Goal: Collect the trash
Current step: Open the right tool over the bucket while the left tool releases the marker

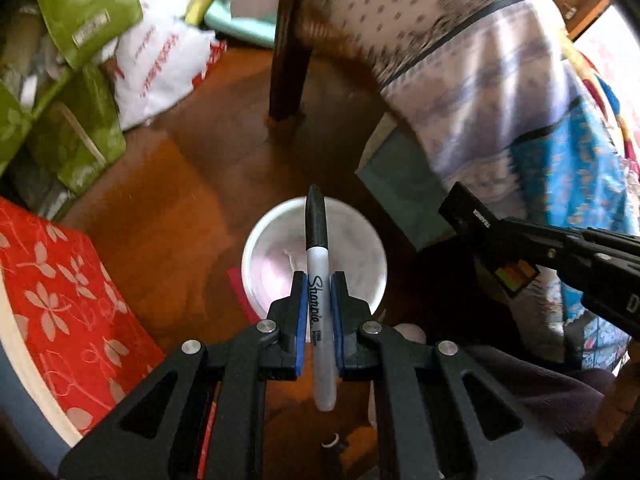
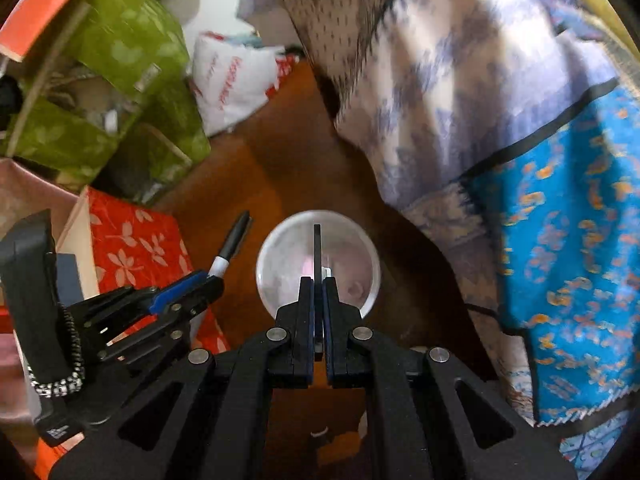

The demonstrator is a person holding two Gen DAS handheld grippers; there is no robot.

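My left gripper [image 1: 319,280] is shut on a black-capped marker pen [image 1: 318,264], cap pointing away, held above a white round bin [image 1: 352,232] on the wooden floor. My right gripper [image 2: 317,280] is shut on a thin black flat card [image 2: 317,252], seen edge-on, over the same white bin [image 2: 280,264]. In the left wrist view the right gripper [image 1: 480,236] comes in from the right with that black card [image 1: 472,216], which has coloured stripes. In the right wrist view the left gripper [image 2: 208,280] sits at the left with the marker [image 2: 230,244].
A red floral box [image 1: 60,288] lies left of the bin, with green floral bags [image 1: 80,12] and a white plastic bag [image 1: 160,68] behind. A dark chair leg [image 1: 288,60] stands beyond. Patterned cloth [image 1: 500,80] hangs at the right over a grey box [image 1: 400,184].
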